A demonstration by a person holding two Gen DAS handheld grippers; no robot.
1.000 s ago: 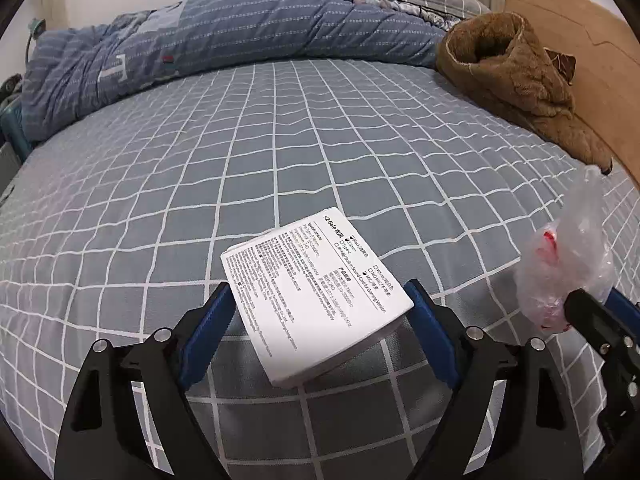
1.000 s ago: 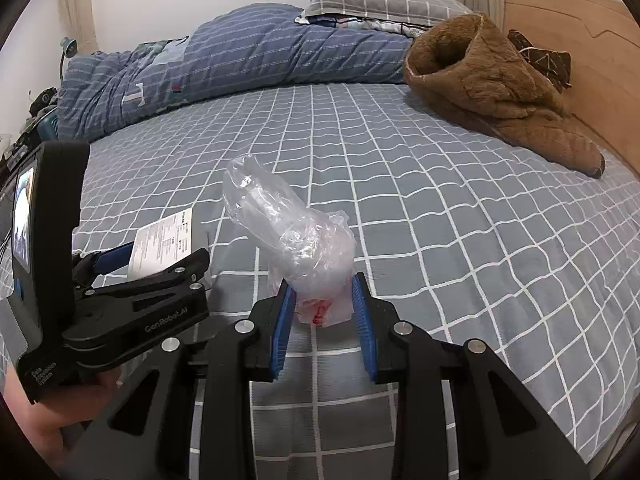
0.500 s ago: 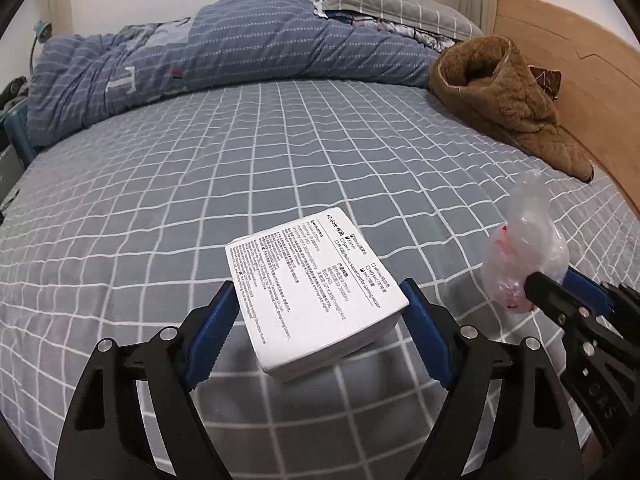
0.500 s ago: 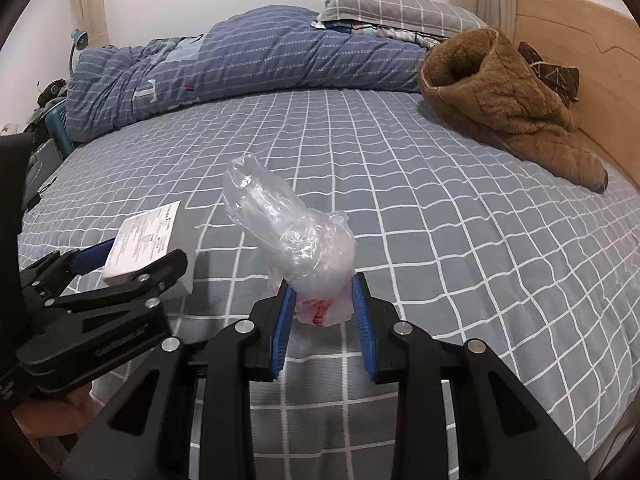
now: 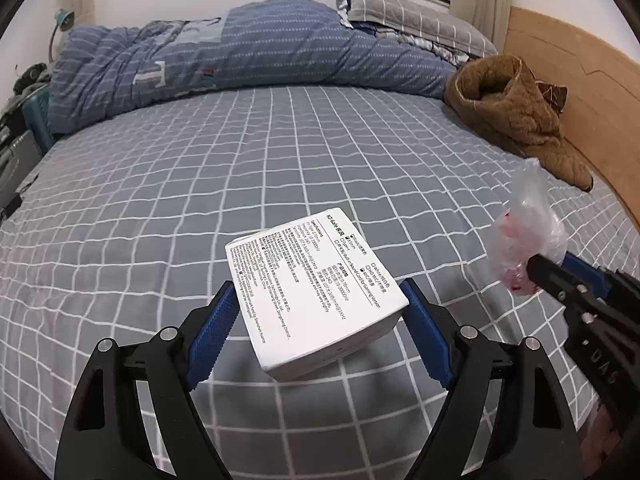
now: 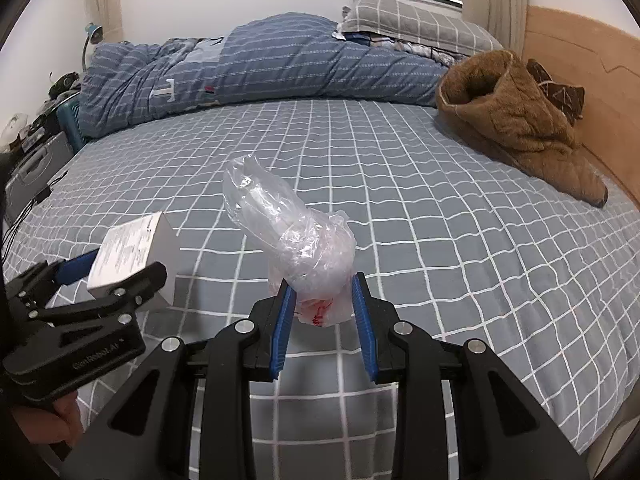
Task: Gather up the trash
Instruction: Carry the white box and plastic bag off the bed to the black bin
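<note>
White rectangular cardboard box (image 5: 316, 292) with black printed text: clamped between the blue-padded fingers of the left gripper (image 5: 318, 322), tilted, held clear above the bed. Crumpled clear plastic bag (image 6: 296, 240) with red print: pinched at its lower end between the blue pads of the right gripper (image 6: 322, 320), its free end standing up and leaning left. The two grippers are side by side, near each other. Below: grey bedsheet (image 5: 200, 200) with white grid. Far edge: blue striped duvet (image 6: 260, 64), grey checked pillow (image 6: 412, 24). Right: brown fleece garment (image 6: 516, 120) against the wooden headboard (image 5: 580, 92).
</note>
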